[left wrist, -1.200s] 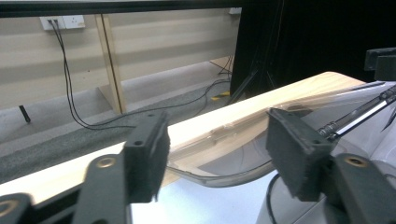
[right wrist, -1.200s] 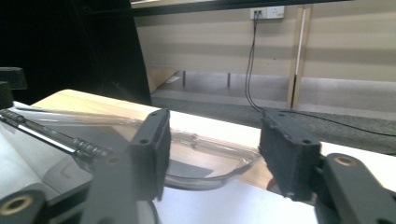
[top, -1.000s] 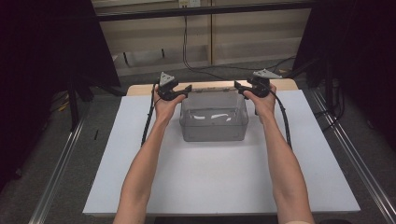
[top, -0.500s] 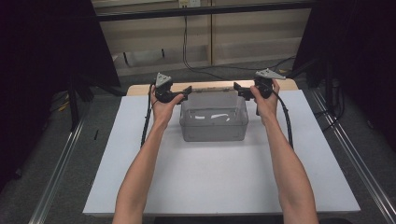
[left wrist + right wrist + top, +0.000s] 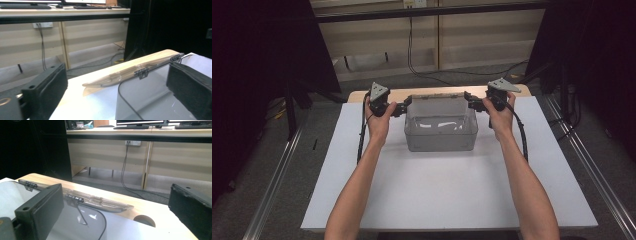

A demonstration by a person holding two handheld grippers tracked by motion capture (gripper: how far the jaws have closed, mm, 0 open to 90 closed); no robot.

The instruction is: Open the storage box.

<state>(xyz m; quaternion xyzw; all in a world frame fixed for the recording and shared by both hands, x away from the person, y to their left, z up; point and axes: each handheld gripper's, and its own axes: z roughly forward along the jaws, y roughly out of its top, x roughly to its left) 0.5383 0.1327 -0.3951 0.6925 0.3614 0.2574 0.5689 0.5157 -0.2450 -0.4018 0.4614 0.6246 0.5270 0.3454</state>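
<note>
White worktop (image 5: 447, 195) carries a clear plastic box (image 5: 441, 133) toward its far edge. Left gripper (image 5: 403, 106) and right gripper (image 5: 469, 100) flank its far corners, fingers spread wide, each straddling a side wall, gripping nothing.

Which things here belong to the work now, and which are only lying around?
In use:
clear plastic box
its lid
left gripper
right gripper

Just around:
white table sheet
floor cables
wall socket
</note>
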